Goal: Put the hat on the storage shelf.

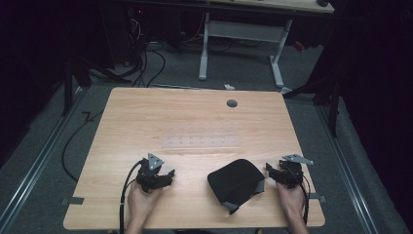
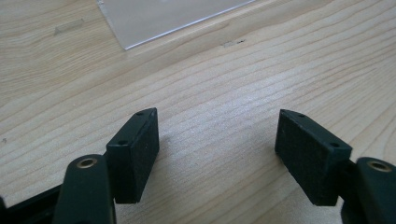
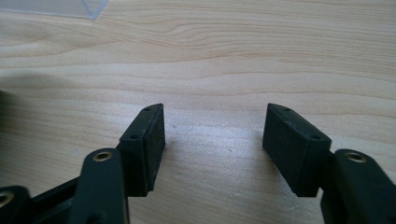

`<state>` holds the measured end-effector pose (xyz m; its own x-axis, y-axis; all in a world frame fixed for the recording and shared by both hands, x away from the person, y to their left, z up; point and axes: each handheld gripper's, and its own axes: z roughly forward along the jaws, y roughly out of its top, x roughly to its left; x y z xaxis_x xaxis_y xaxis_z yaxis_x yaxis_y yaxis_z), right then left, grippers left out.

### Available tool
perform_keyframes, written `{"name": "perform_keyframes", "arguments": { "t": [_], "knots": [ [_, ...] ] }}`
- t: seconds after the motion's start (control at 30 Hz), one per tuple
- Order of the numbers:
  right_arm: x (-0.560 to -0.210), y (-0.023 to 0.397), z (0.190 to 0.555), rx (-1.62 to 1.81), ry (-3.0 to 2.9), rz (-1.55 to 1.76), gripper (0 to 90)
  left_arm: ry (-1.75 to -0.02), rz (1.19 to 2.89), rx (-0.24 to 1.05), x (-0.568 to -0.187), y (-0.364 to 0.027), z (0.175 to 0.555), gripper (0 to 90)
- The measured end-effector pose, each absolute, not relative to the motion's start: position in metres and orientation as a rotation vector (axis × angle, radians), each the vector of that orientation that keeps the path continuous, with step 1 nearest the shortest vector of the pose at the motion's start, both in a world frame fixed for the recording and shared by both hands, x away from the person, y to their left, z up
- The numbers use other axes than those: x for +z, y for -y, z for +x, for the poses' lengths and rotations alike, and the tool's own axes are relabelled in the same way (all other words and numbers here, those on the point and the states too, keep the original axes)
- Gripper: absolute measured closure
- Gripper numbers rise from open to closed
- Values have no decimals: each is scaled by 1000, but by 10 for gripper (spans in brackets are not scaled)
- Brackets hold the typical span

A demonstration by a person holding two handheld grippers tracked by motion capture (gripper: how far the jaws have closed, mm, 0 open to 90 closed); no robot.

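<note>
A black cloth pouch (image 1: 237, 184) with grey edging lies on the wooden table (image 1: 195, 122) near its front edge, right of centre. My left gripper (image 1: 168, 174) rests on the table to the pouch's left, held by a hand. Its jaws stand open over bare wood (image 2: 217, 140), nothing between them. My right gripper (image 1: 269, 170) sits just right of the pouch, close to its edge. Its jaws are open too (image 3: 215, 140), with only tabletop between the pads. A clear plastic ruler (image 1: 200, 142) lies flat across the table's middle, beyond both grippers.
A round grey cable hole (image 1: 232, 103) is set near the table's far edge. Tape tabs (image 1: 73, 200) mark the front corners. Behind the table stand a white desk frame (image 1: 241, 44) and floor cables (image 1: 141, 63). Cables trail from both grippers toward the front edge.
</note>
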<state>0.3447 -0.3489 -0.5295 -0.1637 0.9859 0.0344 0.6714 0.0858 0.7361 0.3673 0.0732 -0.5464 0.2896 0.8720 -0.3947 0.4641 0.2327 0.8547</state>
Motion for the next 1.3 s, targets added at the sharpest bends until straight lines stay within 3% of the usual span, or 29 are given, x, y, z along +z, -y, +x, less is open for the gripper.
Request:
{"name": "perform_keyframes", "arguments": {
  "t": [0.2, 0.87, 1.3],
  "knots": [
    [-526, 354, 335, 952, -1899, 1672, 469, -1342, 1402, 444, -546, -73, 367, 306],
    [-485, 342, 289, 1283, -1888, 1535, 464, -1344, 1400, 445, -546, -73, 367, 306],
    [-486, 319, 288, 1307, -2004, 1460, 463, -1344, 1400, 446, -546, -73, 367, 306]
  ]
}}
